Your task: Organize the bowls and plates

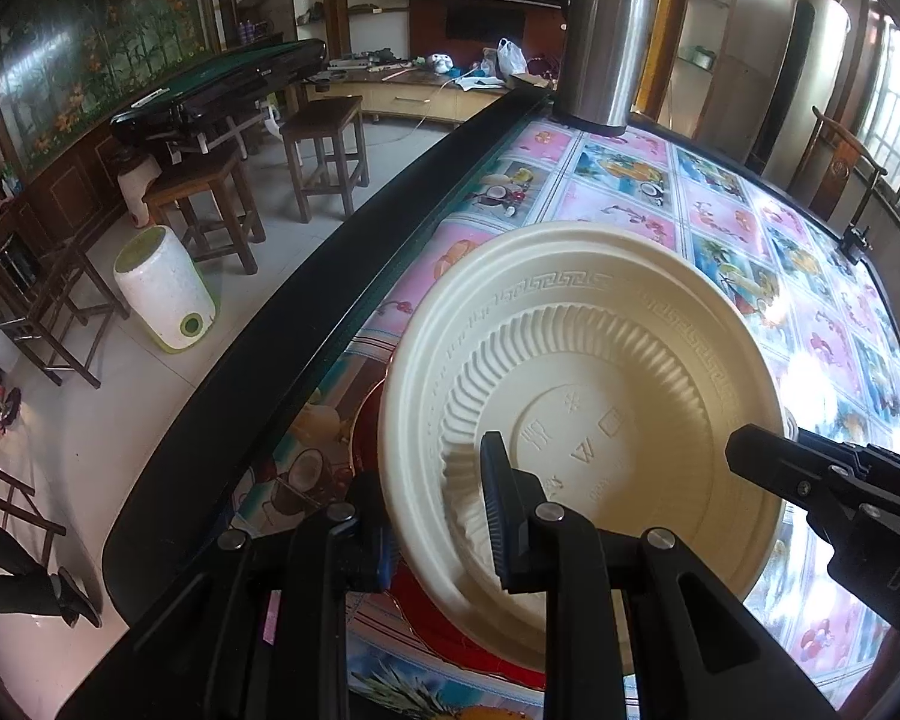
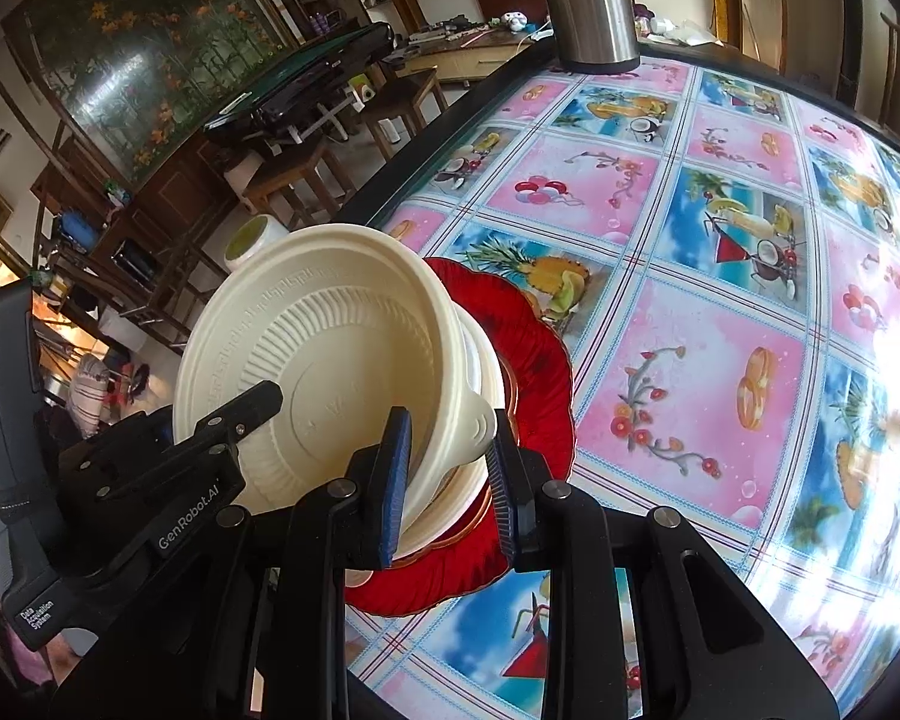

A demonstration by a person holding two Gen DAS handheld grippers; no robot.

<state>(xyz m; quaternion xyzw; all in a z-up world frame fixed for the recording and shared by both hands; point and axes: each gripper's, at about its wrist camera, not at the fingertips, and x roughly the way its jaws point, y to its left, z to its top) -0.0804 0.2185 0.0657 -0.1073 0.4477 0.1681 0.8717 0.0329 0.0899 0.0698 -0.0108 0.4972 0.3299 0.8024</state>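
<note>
A cream plastic bowl (image 1: pixel 582 396) is tilted on its side above a red plate (image 2: pixel 534 354) near the table's left edge. My left gripper (image 1: pixel 438 510) is shut on the bowl's near rim, one finger inside, one outside. In the right wrist view the same cream bowl (image 2: pixel 318 360) tips over a stack of cream bowls (image 2: pixel 468 420) that sits on the red plate. My right gripper (image 2: pixel 447 468) straddles this stack with its pads on either side; its grip cannot be judged. The left gripper (image 2: pixel 258 402) shows there at the left.
A steel thermos (image 1: pixel 606 42) stands at the table's far edge. The table has a black rim (image 1: pixel 306 312) and a glossy fruit-patterned cover (image 2: pixel 720 276). Beyond the left edge stand wooden stools (image 1: pixel 324 150) and a white bin (image 1: pixel 162 288) on the floor.
</note>
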